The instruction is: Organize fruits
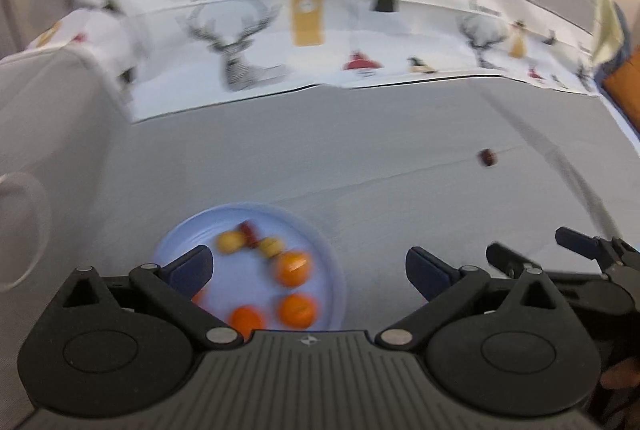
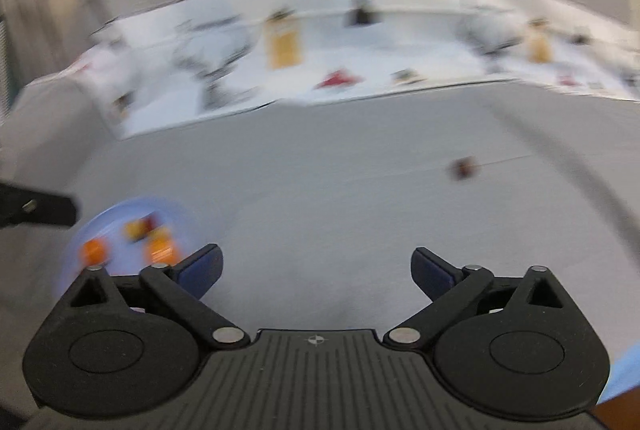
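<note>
A light blue plate point(image 1: 176, 236) lies on the grey fabric surface and holds three oranges point(image 1: 294, 266), two yellow fruits point(image 1: 230, 241) and a red one point(image 1: 249, 230). My left gripper point(image 1: 308, 264) hovers over the plate's near right side, open, with nothing between its fingers. A small dark red fruit point(image 1: 487, 157) lies alone on the fabric, far to the right. My right gripper point(image 2: 316, 262) is open and empty over bare fabric, right of the plate point(image 2: 116, 218) and short of the dark fruit point(image 2: 463, 168). It also shows in the left wrist view as the right gripper point(image 1: 532, 246).
A white cloth point(image 1: 360, 42) printed with deer and small figures lies across the back. A pale rounded object point(image 1: 16, 230) sits at the far left. An orange-brown thing point(image 1: 626, 90) stands at the right edge. Both views are blurred.
</note>
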A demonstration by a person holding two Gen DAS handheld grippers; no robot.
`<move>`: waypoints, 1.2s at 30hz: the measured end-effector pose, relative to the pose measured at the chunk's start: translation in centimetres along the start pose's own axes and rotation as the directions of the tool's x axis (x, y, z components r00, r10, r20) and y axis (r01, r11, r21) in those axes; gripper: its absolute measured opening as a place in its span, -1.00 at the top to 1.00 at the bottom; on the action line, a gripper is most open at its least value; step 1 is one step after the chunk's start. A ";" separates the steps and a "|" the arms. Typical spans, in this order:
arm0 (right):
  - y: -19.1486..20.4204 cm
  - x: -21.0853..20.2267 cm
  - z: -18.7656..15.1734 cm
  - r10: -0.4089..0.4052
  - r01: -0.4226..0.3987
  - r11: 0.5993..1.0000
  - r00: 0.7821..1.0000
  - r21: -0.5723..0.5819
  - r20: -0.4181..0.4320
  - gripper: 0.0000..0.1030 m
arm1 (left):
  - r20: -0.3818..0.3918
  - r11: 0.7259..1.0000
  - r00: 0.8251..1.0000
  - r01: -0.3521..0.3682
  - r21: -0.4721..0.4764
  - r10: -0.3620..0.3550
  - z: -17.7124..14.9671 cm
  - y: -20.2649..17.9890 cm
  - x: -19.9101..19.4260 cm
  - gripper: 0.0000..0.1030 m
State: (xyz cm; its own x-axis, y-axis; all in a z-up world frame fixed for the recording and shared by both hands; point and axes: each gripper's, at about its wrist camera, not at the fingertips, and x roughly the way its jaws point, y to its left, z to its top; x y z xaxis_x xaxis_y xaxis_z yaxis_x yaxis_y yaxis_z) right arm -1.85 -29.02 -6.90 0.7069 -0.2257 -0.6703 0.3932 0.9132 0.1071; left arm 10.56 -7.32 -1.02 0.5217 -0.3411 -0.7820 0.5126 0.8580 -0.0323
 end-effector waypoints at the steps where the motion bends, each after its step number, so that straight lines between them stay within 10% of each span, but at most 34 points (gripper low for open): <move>1: -1.3 0.4 0.2 -0.030 0.030 0.999 0.999 0.021 0.016 -0.98 | 0.009 1.000 1.000 0.016 0.016 -0.016 0.6 -1.3 0.7 -0.99; 7: -8.5 6.3 1.5 -0.192 0.187 0.968 0.981 0.167 0.011 -0.98 | 0.019 0.993 0.996 0.081 0.090 -0.083 4.0 -8.9 9.7 -0.99; 17: -12.9 17.3 0.2 -0.345 0.342 0.910 0.938 0.234 -0.030 -0.99 | 0.028 0.982 1.000 -0.005 0.189 -0.001 4.0 -13.9 27.0 -1.00; 23: -11.8 19.0 -1.3 -0.378 0.367 0.904 0.926 0.217 0.007 -0.99 | 0.227 0.996 0.974 -0.006 0.084 -0.013 1.5 -13.4 27.7 -1.00; 36: -11.8 18.7 -1.1 -0.378 0.367 0.905 0.926 0.215 0.009 -0.99 | 0.227 0.997 0.974 0.003 0.081 -0.021 1.7 -13.3 27.4 -1.00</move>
State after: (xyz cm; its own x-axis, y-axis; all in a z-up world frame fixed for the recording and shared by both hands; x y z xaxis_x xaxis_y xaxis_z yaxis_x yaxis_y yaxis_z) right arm 6.06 -43.68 -21.48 0.5109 -0.5572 -0.6546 0.7419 0.6704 0.0084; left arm 19.17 -28.74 -21.00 0.6518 -0.4372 -0.6197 0.5674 0.8233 0.0159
